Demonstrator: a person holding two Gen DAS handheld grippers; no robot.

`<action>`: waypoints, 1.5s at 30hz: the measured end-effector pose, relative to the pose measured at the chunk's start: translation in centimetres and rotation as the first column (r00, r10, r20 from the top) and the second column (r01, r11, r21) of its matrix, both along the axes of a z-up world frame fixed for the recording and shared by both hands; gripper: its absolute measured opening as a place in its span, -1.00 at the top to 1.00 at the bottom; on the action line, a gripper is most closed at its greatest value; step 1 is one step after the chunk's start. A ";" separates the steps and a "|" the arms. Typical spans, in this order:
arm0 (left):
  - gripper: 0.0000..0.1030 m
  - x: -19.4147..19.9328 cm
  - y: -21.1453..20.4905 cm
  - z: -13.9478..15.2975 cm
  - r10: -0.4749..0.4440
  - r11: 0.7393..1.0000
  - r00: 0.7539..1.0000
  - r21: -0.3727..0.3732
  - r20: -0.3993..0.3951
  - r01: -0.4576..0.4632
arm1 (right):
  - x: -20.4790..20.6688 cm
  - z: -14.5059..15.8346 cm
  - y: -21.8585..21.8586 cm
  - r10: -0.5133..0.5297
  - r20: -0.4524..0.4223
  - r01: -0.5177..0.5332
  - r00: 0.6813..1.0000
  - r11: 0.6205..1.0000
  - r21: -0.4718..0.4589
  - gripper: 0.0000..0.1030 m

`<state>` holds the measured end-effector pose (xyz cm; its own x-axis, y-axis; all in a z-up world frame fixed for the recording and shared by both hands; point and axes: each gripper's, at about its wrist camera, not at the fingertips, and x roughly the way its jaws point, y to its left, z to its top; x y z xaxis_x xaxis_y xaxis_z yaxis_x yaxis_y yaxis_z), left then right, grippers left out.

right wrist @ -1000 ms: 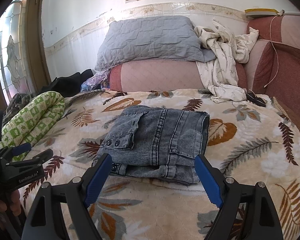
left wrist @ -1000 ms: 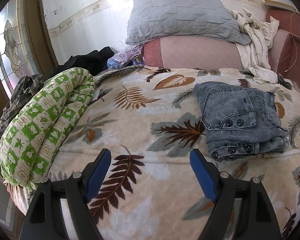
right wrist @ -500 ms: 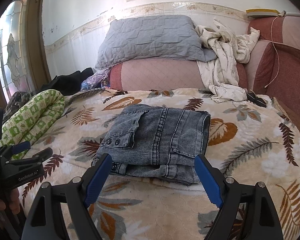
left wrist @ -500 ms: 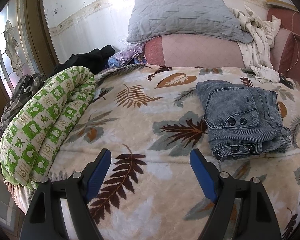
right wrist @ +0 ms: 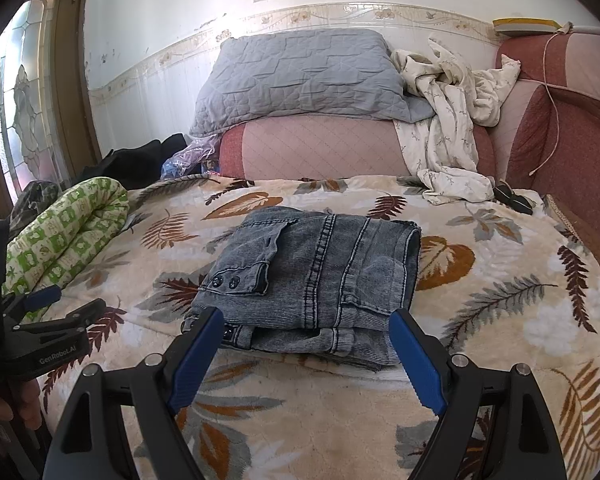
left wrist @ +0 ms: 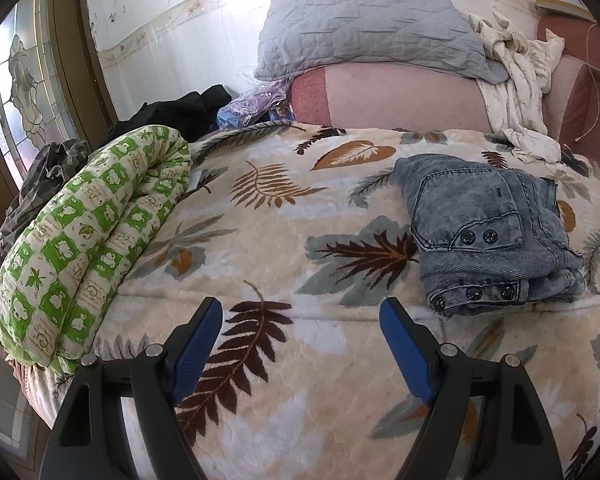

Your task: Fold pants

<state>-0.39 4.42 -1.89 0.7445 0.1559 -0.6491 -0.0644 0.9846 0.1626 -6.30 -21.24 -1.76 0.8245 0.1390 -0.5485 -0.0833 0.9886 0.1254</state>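
Two grippers w/ black arms and blue pads hover over a cream fleece blanket w/ brown and grey leaf print [left wrist: 260, 240]. Left gripper [left wrist: 301, 346] sits at bottom centre of its frame, jaws wide, nothing between them, only blanket below. Right gripper [right wrist: 307, 354] is at bottom centre of its own frame, jaws also wide and empty. Grey-blue washed denim pants [right wrist: 320, 272], folded into a compact rectangle, lie flat on the blanket in the centre of right view, just beyond the pad tips, not touched; in left view they are at right, approx. mid height [left wrist: 488, 240]. Rolled green-and-white patterned quilt [left wrist: 84, 248] lies along left edge of the bed. Grey quilted pillow [right wrist: 300, 76] rests on a pink cushion in upper centre. In right view, lower left, a hand [right wrist: 4, 400] holds the left gripper.
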 end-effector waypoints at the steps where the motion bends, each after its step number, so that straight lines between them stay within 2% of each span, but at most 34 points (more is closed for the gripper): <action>1: -0.58 0.0 0.0 0.0 0.000 1.000 1.000 0.000 -0.001 0.000 | 0.0 -0.1 0.0 0.000 -0.001 0.000 1.000 1.000 -0.001 -0.69; 45: -0.58 0.3 0.4 -1.8 0.013 1.000 0.999 -0.018 -0.043 -0.014 | 0.7 -0.7 -0.1 0.003 -0.036 -0.004 0.999 1.000 -0.030 -0.69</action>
<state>-0.07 4.85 -3.70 0.7139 0.1531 -0.6833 -0.0707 0.9866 0.1472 -5.62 -21.33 -2.45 0.8036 0.1246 -0.5820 -0.0825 0.9917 0.0985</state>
